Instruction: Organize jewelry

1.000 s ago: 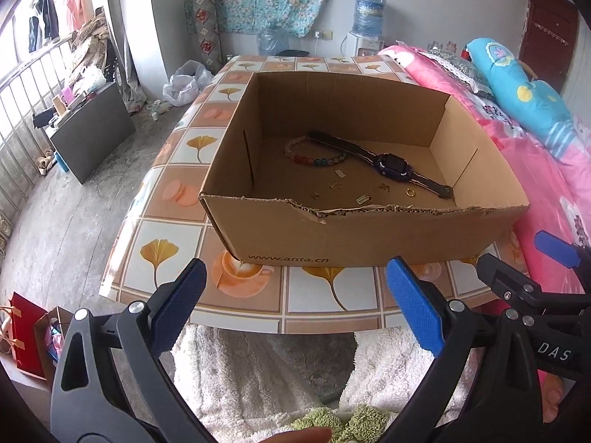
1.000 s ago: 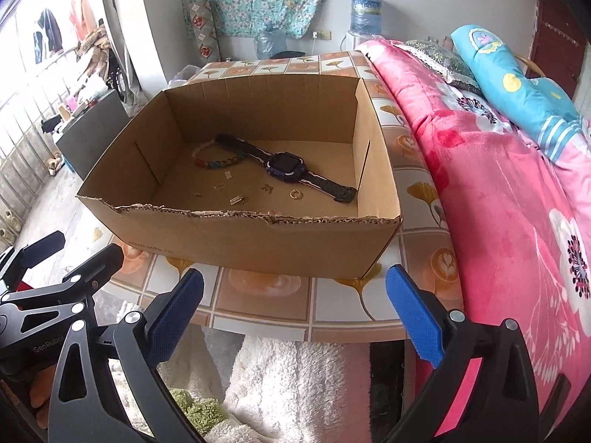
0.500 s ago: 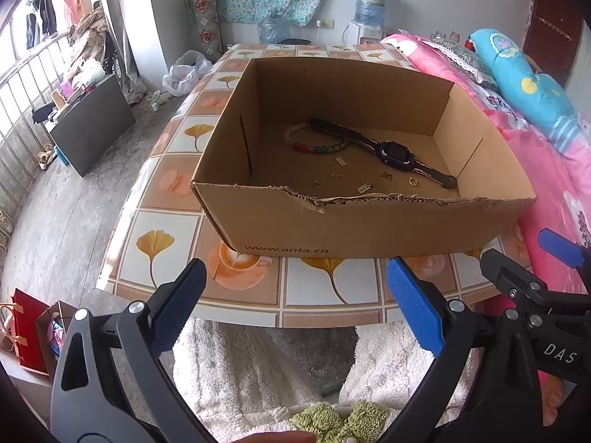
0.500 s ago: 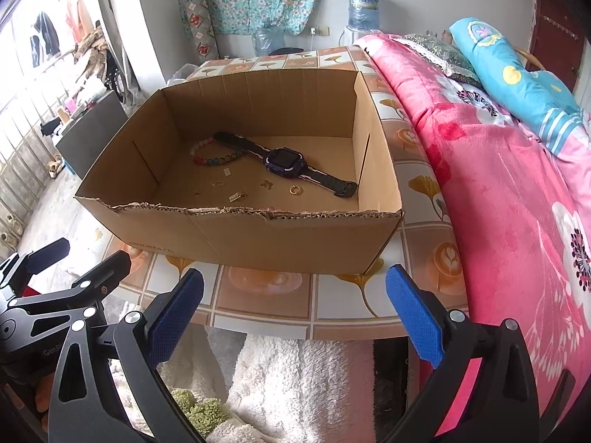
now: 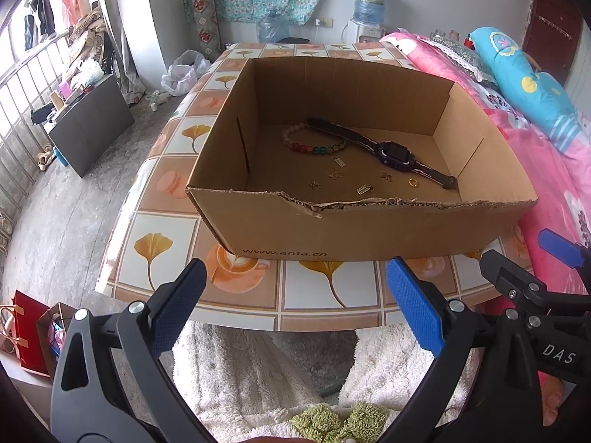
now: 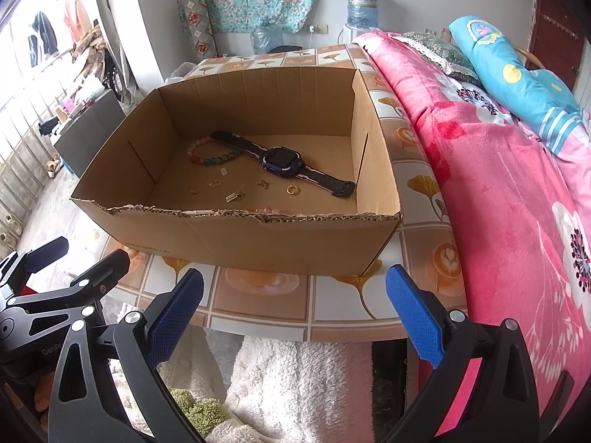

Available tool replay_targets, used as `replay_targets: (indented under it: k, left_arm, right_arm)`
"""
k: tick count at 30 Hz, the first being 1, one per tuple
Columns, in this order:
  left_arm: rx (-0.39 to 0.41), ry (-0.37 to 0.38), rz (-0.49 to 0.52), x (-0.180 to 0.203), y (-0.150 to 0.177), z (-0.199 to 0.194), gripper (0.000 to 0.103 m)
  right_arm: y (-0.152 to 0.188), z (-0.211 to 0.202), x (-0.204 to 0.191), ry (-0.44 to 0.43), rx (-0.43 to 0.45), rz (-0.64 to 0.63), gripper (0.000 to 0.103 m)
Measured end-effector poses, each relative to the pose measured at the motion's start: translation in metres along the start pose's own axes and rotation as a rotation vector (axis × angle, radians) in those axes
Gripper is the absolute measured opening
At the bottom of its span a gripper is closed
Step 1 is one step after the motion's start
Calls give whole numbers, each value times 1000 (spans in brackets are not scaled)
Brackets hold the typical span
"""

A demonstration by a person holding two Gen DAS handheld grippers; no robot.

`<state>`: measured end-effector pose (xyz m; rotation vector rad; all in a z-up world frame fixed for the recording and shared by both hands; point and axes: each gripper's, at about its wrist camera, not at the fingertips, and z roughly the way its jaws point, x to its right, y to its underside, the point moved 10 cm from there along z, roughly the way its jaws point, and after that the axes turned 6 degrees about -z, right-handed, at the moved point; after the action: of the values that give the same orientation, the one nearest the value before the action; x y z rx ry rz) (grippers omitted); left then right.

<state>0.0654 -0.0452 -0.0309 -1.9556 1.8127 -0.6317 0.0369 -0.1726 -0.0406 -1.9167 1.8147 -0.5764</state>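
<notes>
Both grippers hang spread wide and empty at the table's near edge. From the left gripper and the right gripper, the cardboard box sits at twelve o'clock, holding the watch, bead bracelet and gold ring.

The box is plain matt corrugated cardboard, top edge torn rough so the fluting shows. Counter has a glossy printed tile-pattern cover, slick looking. The watch is dark plastic with a shiny face, the bracelet glassy beads, the ring bright gold metal. Both tools are matt black plastic with blue textured pads. Fluffy white rug, fuzzy pink blanket.
</notes>
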Motion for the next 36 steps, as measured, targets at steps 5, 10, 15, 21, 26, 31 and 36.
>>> replay_targets:
  k: [5,10,15,21,26,31,36]
  left_arm:
    - [1,1,2,0,-1,0,94]
    - [6,-1,6,1,-3,0,94]
    - [6,1,7,2,-3,-1,94]
    - [6,1,7,2,-3,-1,94]
    - [5,3,6,2,-4,-1,94]
    - [6,3,7,2,-4,-1,94]
    - [6,4,9,2,-4,-2,94]
  right_arm:
    - [-1,-1,1,3,0,2,96]
    - [-1,-1,2,4,0,6,96]
    - [-1,-1,3,6,0,6,96]
    - [-1,-1,4,6,-1,7,96]
    - [-1,-1,5,6,-2,8,96]
    - [-1,-2,5,6,-2,8,96]
    - [-1,-4,6,12,-5,8,96]
